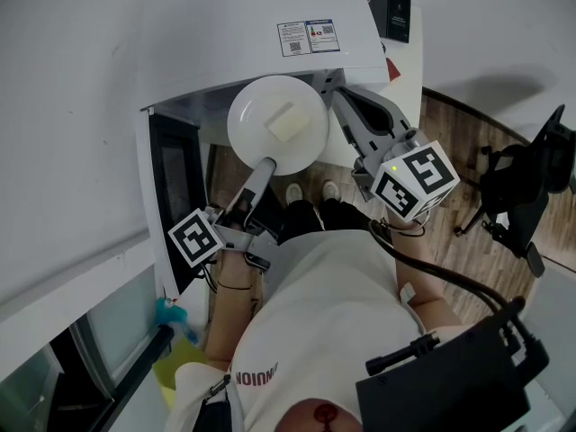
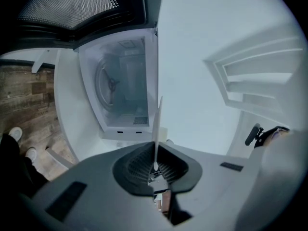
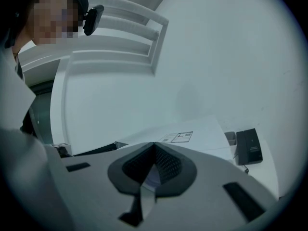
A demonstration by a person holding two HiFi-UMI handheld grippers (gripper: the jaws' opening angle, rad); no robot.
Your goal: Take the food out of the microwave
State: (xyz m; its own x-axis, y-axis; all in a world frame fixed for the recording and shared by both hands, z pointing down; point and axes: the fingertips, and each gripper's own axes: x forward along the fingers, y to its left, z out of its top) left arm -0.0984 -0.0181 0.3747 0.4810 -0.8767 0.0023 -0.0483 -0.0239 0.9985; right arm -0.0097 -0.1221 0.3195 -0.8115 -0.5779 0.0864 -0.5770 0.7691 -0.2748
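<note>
We see left gripper [image 1: 267, 163] clenched on plate [image 1: 247, 115] rim, food [image 1: 286, 120] on plate, out just before open microwave [image 1: 243, 25], right gripper [image 1: 328, 85] closed empty, beside plate.

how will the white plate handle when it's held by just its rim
Probably stiff: the plate looks flat and unbent though the left tool pinches only its rim. Likely tippy, with all its weight hanging beyond that one grip. The pale food square lies loose on a glossy-looking face, so it may slide if tilted.
</note>
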